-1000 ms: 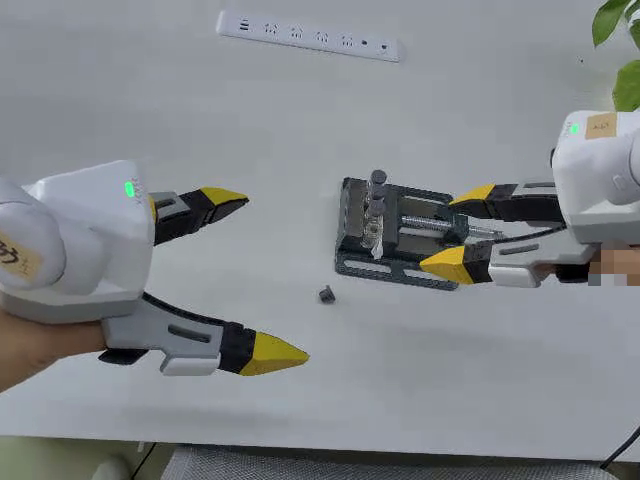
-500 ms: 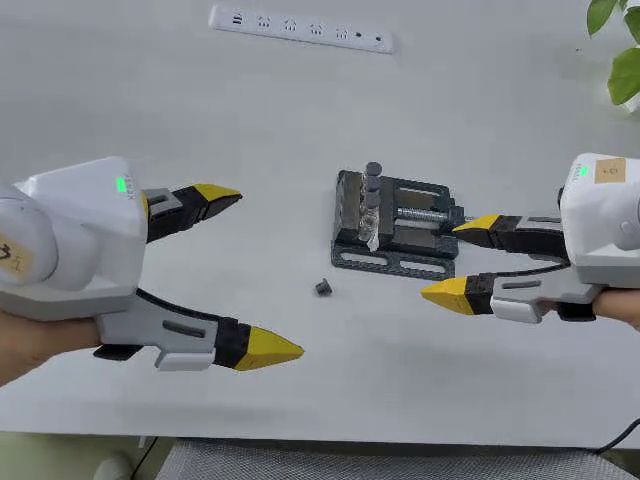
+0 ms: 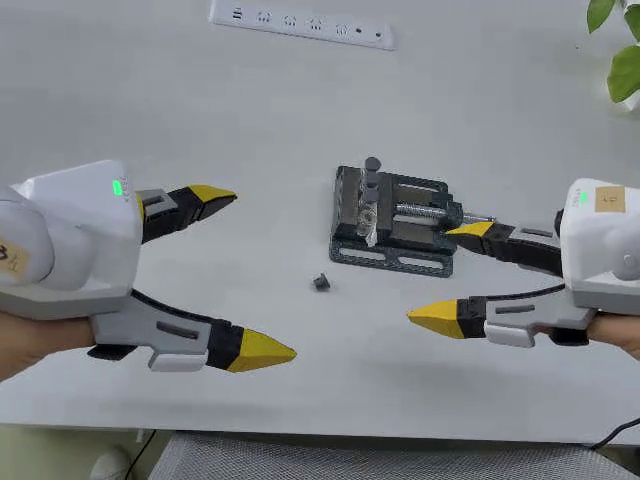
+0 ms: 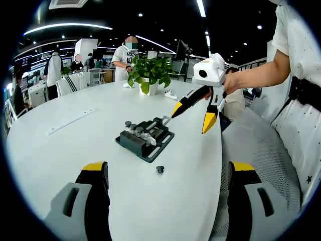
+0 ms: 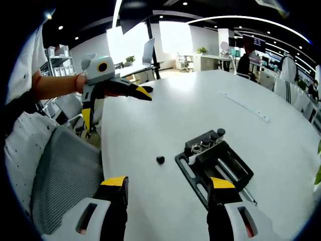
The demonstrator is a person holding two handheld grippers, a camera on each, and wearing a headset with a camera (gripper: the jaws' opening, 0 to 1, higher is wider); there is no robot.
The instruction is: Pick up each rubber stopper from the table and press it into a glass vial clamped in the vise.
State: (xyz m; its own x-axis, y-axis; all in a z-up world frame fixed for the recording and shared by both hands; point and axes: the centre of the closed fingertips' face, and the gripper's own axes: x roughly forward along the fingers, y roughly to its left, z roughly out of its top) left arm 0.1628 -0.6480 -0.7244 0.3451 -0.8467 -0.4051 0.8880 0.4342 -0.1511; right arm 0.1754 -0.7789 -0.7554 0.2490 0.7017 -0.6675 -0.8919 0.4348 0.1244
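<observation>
At the left of the white table (image 3: 250,110), the left gripper (image 3: 243,272) – white body, black jaws tipped in yellow – hangs over the surface with its jaws spread wide and nothing between them. A long white power strip (image 3: 300,25) lies along the far edge. Just right of the left gripper's lower tip, a small dark grey rubber stopper (image 3: 321,282) sits alone on the table, near the front left corner of the black metal vise (image 3: 400,235) but apart from it. A row of small glass vials (image 3: 369,200) stands upright between the vise jaws, some already topped in dark grey. To the right, the right gripper (image 3: 445,274) points back toward the vise – its jaws likewise parted and empty, the upper tip close to the vise screw. Green plant leaves (image 3: 620,60) show at the far right corner.
</observation>
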